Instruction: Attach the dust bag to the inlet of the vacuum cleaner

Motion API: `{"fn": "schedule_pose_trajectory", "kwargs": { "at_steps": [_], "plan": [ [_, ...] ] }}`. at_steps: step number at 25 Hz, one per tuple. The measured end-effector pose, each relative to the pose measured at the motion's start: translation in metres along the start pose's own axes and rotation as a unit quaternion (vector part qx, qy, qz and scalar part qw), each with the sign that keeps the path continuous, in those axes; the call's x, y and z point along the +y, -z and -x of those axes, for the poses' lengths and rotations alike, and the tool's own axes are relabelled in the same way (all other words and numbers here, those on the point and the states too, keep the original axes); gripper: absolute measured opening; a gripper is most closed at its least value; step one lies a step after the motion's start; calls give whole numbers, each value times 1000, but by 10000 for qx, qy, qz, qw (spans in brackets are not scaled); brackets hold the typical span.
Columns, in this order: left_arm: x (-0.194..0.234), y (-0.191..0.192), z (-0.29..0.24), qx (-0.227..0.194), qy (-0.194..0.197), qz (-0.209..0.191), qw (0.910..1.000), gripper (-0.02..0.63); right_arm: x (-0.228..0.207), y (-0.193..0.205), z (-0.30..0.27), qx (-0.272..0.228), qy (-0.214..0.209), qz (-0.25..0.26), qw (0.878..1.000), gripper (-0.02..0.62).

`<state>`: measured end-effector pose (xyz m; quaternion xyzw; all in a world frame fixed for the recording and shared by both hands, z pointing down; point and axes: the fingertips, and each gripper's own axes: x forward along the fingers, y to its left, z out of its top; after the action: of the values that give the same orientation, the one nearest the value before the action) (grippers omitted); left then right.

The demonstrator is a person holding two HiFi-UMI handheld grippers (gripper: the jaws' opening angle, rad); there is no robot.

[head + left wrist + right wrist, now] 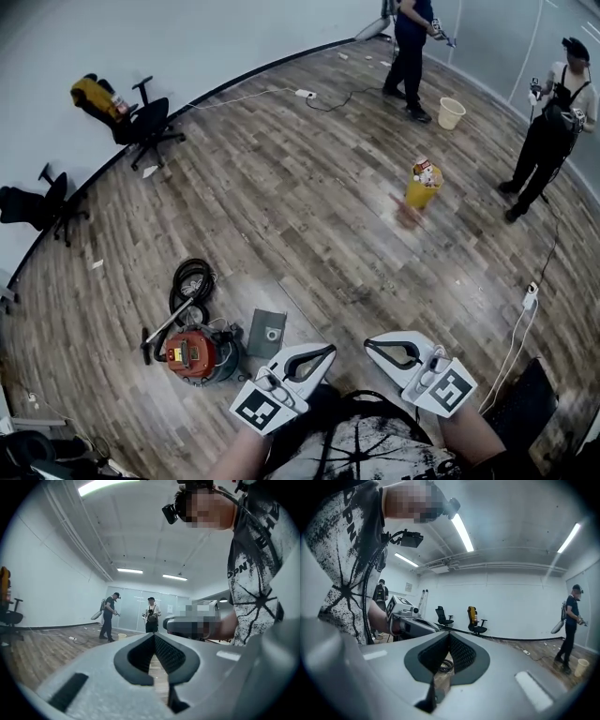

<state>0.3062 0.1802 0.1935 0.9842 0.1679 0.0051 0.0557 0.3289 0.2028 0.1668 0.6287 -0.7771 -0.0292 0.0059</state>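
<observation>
Tongs are both staying out of play, clenched and empty: left tongs (317, 354) and right tongs (380, 348) at bottom centre. Vacuum cleaner (194, 354) and grey dust bag (267, 332) are lying on the floor (309, 206) at lower left, untouched. The approach is probably starting; next, reaching down-left and opening over the bag.

Open wooden floor (309, 216) fills the middle of the frame, leaving free passage between the yellow bin (422, 187) at centre right and the clutter at lower left. There the red vacuum cleaner (192, 354), a coiled hose (190, 281) and the flat grey dust bag (267, 332) crowd together. A white power strip (530, 296) with its cable lies near the right edge.
</observation>
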Motion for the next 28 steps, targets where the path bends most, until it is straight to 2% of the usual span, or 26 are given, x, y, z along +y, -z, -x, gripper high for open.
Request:
{"fn": "schedule_pose_trajectory", "kwargs": {
  "at_steps": [5, 9, 13, 17, 20, 22, 26, 28],
  "plan": [
    [61, -13, 31, -181, -368, -145, 9991, -1, -9, -1, -66, 75, -338, 135, 9993, 5],
    [104, -21, 62, -222, -837, -298, 9958, -2, -8, 7, -116, 152, -827, 247, 9961, 5],
    [132, -24, 98, -218, -1551, -281, 9873, -1, 3, 3, -165, -33, -1529, 217, 9880, 5],
    [155, -21, 125, -151, -2264, -288, 9735, -2, 7, 3, -206, -129, -2270, 47, 9738, 5],
    [172, -20, 146, -66, -2960, -205, 9549, -2, 5, 1, -239, -183, -2982, -438, 9533, 5],
    [186, -13, 162, 121, -3454, -131, 9383, -2, 4, -2, -267, -234, -3441, -496, 9373, 5],
    [210, -7, 181, 383, -4415, -145, 8963, -2, 10, -1, -312, -240, -4411, -397, 8962, 5],
    [220, -14, 183, 68, -4948, -60, 8690, -2, 10, 1, -323, -262, -4913, -353, 8699, 5]
  ]
}}
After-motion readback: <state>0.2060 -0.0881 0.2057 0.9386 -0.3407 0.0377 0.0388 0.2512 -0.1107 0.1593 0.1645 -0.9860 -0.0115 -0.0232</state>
